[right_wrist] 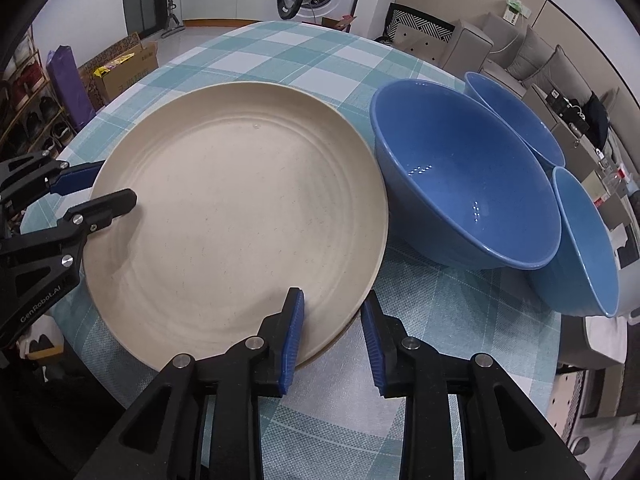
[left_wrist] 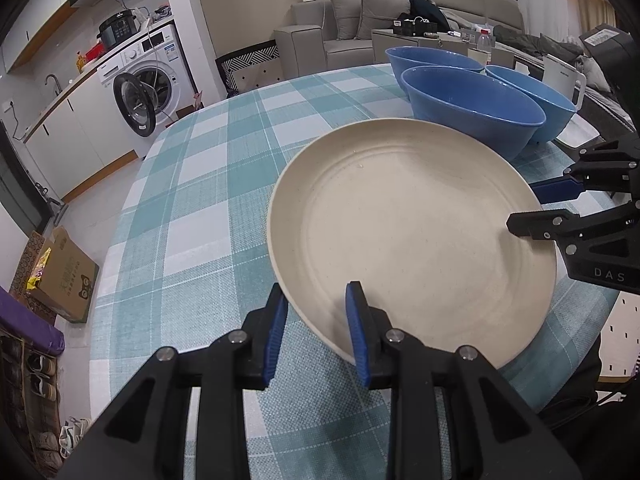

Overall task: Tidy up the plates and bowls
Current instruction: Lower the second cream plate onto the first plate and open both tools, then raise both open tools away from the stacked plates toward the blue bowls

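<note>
Straddling the near rim of the cream plate (left_wrist: pixel 412 236), the left tool (left_wrist: pixel 316 332) stands with its blue pads (left_wrist: pixel 276 336) slightly apart, one outside the rim and one over the plate's inner face; a gap shows on both sides and neither pad presses on the plate. Opposite it, the right tool (right_wrist: pixel 332 336) sits at the plate's other edge in like fashion; one pad lies over the plate's inside, the other outside the rim above the cloth, and the jaws are parted with no clamp on the rim. Each tool appears in the other's camera at the far side of the plate, one finger over the plate and one beyond its edge.

The plate rests flat on the worktop (left_wrist: pixel 208 184), which carries a teal and white checked cloth. Beyond the plate from the left tool, and to the right of the plate from the right tool, stand three blue bowls; the nearest bowl (right_wrist: pixel 464 192) sits just beside the plate's rim, and whether it touches I cannot tell. The second bowl (right_wrist: pixel 516 116) and third bowl (right_wrist: pixel 588 244) crowd close behind it, all three tilted in the fisheye view.

A washing machine (left_wrist: pixel 148 76) with its door open stands well apart past the worktop; a sofa (left_wrist: pixel 360 20) lies farther off.
</note>
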